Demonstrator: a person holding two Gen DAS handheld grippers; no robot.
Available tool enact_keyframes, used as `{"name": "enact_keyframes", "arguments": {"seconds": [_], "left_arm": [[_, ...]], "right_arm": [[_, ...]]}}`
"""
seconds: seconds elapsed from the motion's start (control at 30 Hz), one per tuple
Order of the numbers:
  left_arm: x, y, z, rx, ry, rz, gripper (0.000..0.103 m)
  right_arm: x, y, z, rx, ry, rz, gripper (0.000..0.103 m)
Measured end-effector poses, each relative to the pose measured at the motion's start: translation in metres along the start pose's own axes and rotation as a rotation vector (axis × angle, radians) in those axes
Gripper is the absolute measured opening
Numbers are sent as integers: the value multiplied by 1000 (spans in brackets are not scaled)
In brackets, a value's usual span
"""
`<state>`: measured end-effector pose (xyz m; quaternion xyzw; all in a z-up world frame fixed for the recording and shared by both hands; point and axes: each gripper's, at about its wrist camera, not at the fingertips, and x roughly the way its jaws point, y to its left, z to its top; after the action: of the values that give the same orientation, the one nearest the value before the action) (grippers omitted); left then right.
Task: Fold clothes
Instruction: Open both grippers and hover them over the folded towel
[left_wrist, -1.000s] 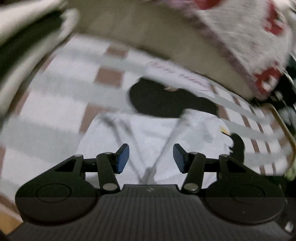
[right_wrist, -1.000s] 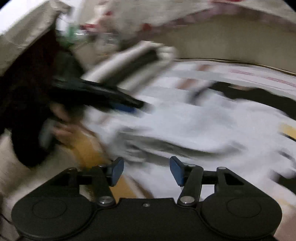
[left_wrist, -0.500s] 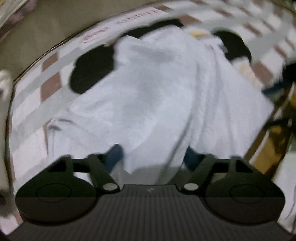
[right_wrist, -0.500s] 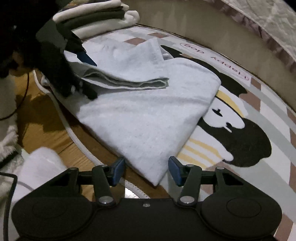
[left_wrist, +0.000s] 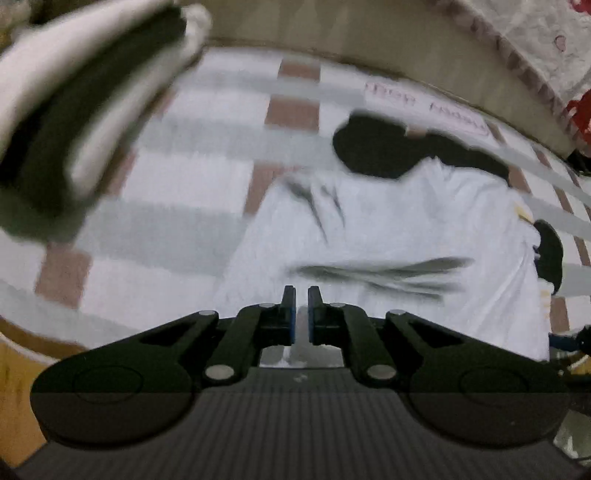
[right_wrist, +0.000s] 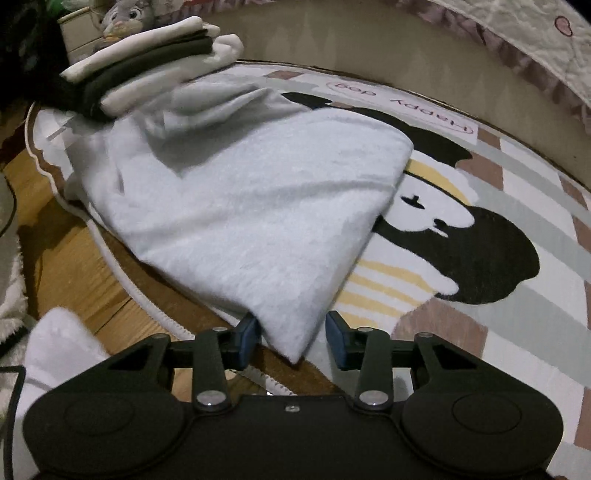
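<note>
A: Left gripper (left_wrist: 301, 314) first: jaws closing, down to a narrow slit, and white cloth shows right in the gap between them. Looks like an edge of the white garment (left_wrist: 388, 236) is pinched there, though the view is smeared.

B: And the right gripper (right_wrist: 291, 334)? Jaws half apart and closing, with the near corner of the garment (right_wrist: 251, 206) hanging down between them. The left pad touches the cloth; the right pad stands clear of it.

A: So what could go wrong?

B: The corner is thin and pointed (barely any cloth inside the jaws). If the right side shuts on the tip alone, I'd expect it to slip out on the lift. And if the left has caught one layer only, the fold would drag open.

A: The garment itself?

B: Pale, soft, already doubled over, spread ahead of both sets of jaws on the dog-print rug (right_wrist: 498, 206). Creases bunch at its far end, up against the stack of folded clothes (right_wrist: 147, 62) beyond the right jaws and to their left. A careless pull could nudge that stack.
</note>
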<state>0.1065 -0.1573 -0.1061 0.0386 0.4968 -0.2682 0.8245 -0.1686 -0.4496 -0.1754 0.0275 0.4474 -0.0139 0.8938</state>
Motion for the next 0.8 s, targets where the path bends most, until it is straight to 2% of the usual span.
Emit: {"name": "enact_keyframes", "arguments": {"seconds": [0.03,0.1,0.17,0.2,0.23,0.3,0.37,0.4,0.47,0.53,0.6,0.67,0.73,0.8], "left_arm": [[-1,4,2,-17,-6,-12,8],[-11,-3,3,33,-69,-64,11],[-18,-13,5,118,-123,-126,21],[-17,-25,7,193,-130,-145,31],[-14,-40,7,264,-132,-141,41],[-5,-71,6,420,-114,-131,52],[12,-99,4,516,-90,-95,55],[20,-111,3,541,-87,-65,55],[33,-126,3,528,-105,8,55],[44,-133,5,504,-80,51,58],[54,-132,6,486,-48,62,59],[63,-131,6,506,-38,95,64],[72,-130,5,531,-30,130,77],[77,-126,8,525,-24,111,77]], "right_arm": [[1,1,1,-9,3,-4,44],[1,2,1,-10,-1,-9,44],[1,0,-2,11,-14,-3,44],[0,-2,-4,22,-18,1,45],[0,-3,-4,26,-20,4,44],[-1,-4,-4,30,-20,4,45],[-8,-5,0,53,-54,-9,44],[-18,-4,2,63,-115,-21,45],[-31,-1,7,73,-196,-17,44],[-37,2,12,68,-232,-21,45],[-36,3,15,68,-231,-26,45],[-35,-1,14,91,-226,-24,45],[-33,-5,13,108,-220,-27,45],[-31,-10,13,117,-212,-41,45]]}}
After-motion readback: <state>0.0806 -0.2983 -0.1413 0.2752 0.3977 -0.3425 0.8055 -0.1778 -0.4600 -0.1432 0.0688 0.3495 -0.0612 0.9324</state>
